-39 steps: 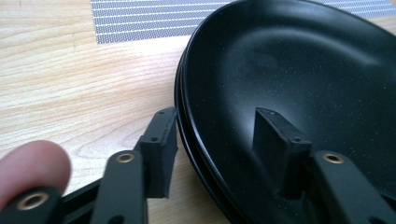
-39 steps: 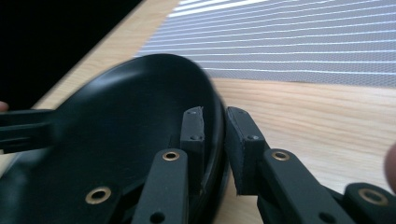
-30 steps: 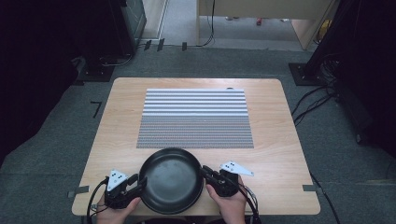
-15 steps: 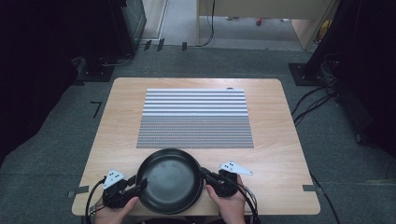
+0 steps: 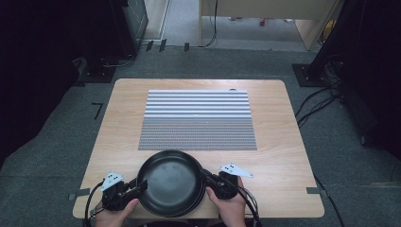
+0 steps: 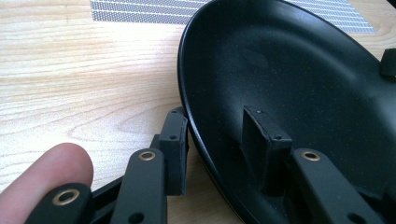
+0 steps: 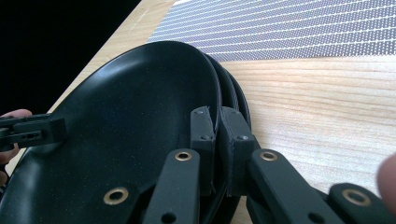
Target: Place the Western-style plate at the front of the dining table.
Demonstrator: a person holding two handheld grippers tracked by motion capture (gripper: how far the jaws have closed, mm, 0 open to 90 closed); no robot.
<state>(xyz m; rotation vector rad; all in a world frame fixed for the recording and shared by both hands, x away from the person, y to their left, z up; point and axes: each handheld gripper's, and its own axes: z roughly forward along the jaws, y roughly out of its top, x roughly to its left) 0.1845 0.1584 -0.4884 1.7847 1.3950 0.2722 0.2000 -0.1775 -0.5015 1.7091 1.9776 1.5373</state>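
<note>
At table's near edge, 6 o'clock of striped mat: black plates, apparently stacked, held between both grippers. Left gripper at stack's 8 o'clock, jaws straddling rim, gap visible, not yet pinching. Right gripper at 3 o'clock, jaws clamped on top plate's rim. Round stack, no long axis; both hands equally near.

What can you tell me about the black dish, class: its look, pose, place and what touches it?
The dish is round, shallow and matt black with a faint speckle, empty inside. It sits at the table's near edge, just short of the striped mat. The right gripper view shows further rims beneath it, so it looks like a stack. The left gripper straddles its left rim; the right gripper pinches its right rim. Whether it is lifted, I cannot tell.
</note>
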